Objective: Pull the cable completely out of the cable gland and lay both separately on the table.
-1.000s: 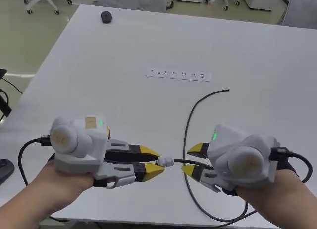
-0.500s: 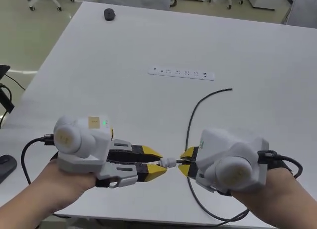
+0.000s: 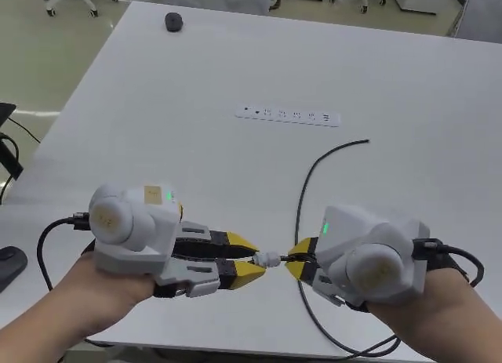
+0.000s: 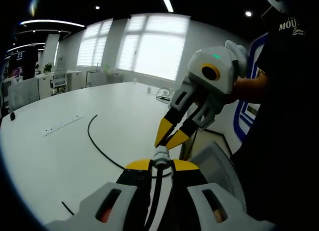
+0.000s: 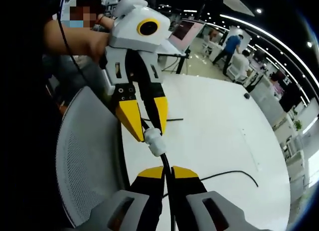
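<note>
A small white cable gland [image 3: 269, 259] hangs above the table's near edge with a black cable [image 3: 302, 194] running through it. My left gripper [image 3: 252, 264] is shut on the gland's rear, and the gland's head [image 4: 160, 156] pokes out past its yellow tips. My right gripper [image 3: 297, 261] faces it, shut on the cable just right of the gland. In the right gripper view the cable [image 5: 168, 176] passes between my jaws to the gland [image 5: 153, 137]. The cable's free end [image 3: 367, 142] lies on the white table [image 3: 196, 104].
A white power strip [image 3: 290, 116] lies mid-table beyond the cable. A dark round object [image 3: 173, 20] sits at the far left corner. A grey mesh chair back [image 5: 89, 156] stands below the grippers at the table's near edge. Other people stand in the distance.
My right gripper has moved left along the cable, close up to the gland, and its jaws have shut on the cable. The left gripper has held still.
</note>
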